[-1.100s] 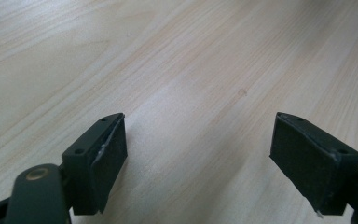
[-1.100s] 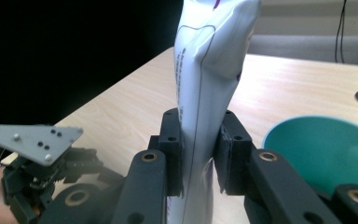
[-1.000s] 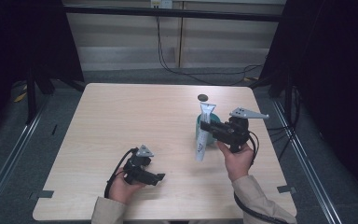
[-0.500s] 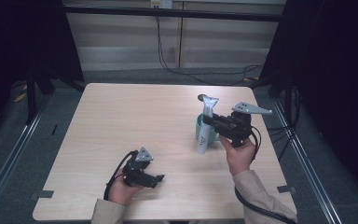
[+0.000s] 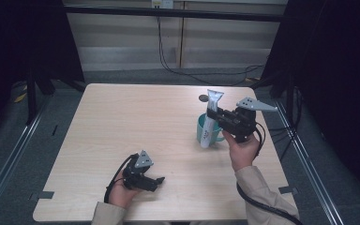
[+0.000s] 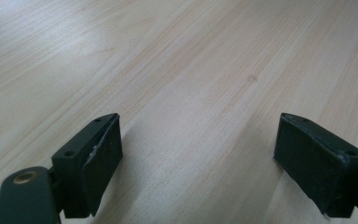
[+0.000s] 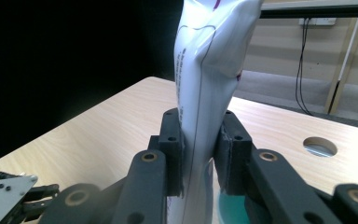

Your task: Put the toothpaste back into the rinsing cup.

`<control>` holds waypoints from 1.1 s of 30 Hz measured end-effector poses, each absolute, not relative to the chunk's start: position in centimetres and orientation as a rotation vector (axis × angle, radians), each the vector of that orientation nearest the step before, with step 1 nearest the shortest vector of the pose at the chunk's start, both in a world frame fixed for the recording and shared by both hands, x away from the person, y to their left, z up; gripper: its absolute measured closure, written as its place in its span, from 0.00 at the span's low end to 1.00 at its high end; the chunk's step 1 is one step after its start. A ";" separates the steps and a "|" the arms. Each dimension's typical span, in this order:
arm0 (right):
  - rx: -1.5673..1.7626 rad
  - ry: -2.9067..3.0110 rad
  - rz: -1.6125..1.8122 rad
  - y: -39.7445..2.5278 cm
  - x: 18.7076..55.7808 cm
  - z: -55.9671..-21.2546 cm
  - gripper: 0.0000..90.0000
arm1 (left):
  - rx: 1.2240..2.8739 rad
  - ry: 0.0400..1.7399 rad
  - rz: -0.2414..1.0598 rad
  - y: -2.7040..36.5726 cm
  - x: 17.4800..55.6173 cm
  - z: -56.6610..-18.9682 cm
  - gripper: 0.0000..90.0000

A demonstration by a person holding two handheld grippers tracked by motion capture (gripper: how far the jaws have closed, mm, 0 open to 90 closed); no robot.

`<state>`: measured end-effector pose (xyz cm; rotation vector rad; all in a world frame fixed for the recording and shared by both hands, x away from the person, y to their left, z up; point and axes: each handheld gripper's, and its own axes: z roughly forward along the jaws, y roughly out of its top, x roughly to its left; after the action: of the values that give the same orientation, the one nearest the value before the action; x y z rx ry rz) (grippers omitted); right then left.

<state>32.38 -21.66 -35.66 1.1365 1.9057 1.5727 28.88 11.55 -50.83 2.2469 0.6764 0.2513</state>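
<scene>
Pale wood bench [image 5: 136, 126] under dark curtains, grey floor and cables beyond the far edge. From the high view, the right hand-held gripper [image 5: 215, 114] sits near the right edge, about midway along it, clamped on a white tube [image 5: 210, 123]. The tube stands nearly upright, tilted a touch, crimped end up, lower end down inside a teal mug [image 5: 202, 133]. The mug stands on the bench just beside the right hand [image 5: 242, 149]; I can't tell from here whether the tube touches the bottom.

Over to the right gripper view: both black jaws press in on the tube [image 7: 205, 93] from either side, squeezing its middle, fine print running down the white face. Teal rim of the mug [image 7: 230, 210] peeks out just below the jaws. A round hole [image 7: 320, 146] in the bench top shows off to the right, and down in the lower left corner there's the left hand-held gripper's [image 7: 9, 196] grey plate, well apart.

Left gripper view now: jaws wide apart, nothing between them, hovering low over bare wood grain. High view puts the left hand-held gripper [image 5: 155, 180] near the near edge, left of centre, held by the left hand [image 5: 121, 191].

Plenty of open bench across the whole left half and far side.
</scene>
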 end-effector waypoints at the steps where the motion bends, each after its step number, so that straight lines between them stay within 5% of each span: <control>1: 1.133 1.905 1.571 -21.7 32.5 -35.6 0.83 | 2.249 0.674 0.255 11.6 28.9 -50.8 0.16; 33: 1.098 1.797 1.547 -22.4 34.7 -33.0 0.83 | 2.240 0.682 0.256 11.5 28.9 -50.9 0.16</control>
<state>34.74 -22.38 -33.04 1.0982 1.7970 1.5467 28.89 11.52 -50.86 2.2399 0.6815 0.2562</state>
